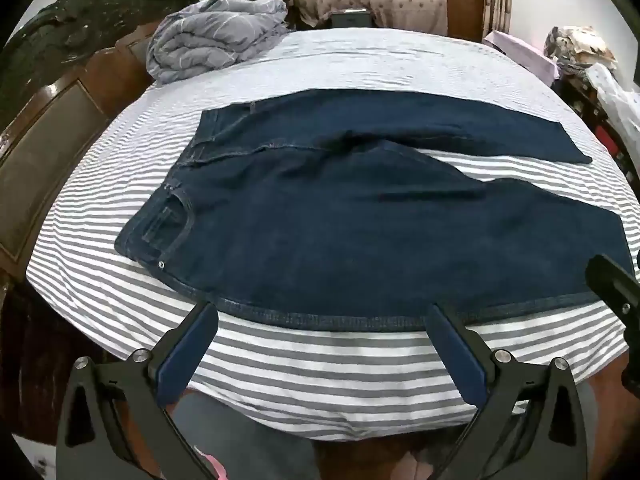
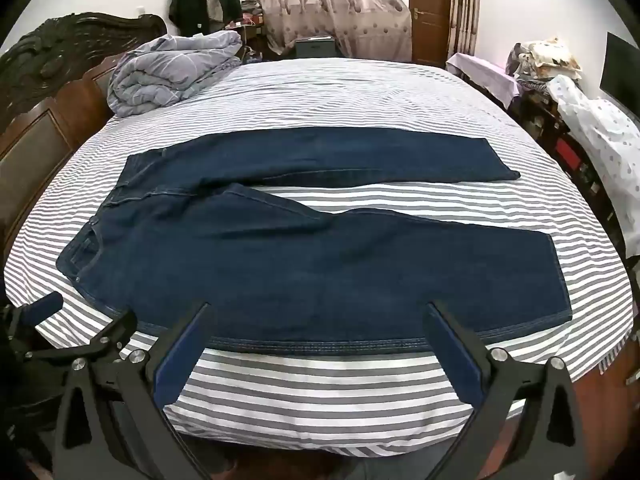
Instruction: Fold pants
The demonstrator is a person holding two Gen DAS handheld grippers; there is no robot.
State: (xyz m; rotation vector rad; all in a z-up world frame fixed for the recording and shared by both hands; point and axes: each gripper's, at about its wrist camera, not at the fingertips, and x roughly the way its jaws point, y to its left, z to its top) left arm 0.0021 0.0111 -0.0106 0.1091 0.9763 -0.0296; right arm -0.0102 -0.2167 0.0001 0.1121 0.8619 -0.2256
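Note:
Dark blue jeans (image 1: pixel 360 232) lie spread flat on the striped bed, waist to the left, two legs splayed to the right; they also show in the right wrist view (image 2: pixel 320 264). My left gripper (image 1: pixel 320 312) is open and empty, hovering just short of the near leg's side seam. My right gripper (image 2: pixel 318 312) is open and empty at the same near seam, further right. The left gripper also appears at the left edge of the right wrist view (image 2: pixel 48 306). The right gripper's body (image 1: pixel 616 280) shows at the right edge of the left wrist view.
The bed has a grey-and-white striped sheet (image 2: pixel 320 392). A bundled grey duvet (image 2: pixel 168 68) sits at the far left corner by the dark wooden headboard (image 2: pixel 48 92). Cluttered furniture (image 2: pixel 580 128) stands along the bed's right side.

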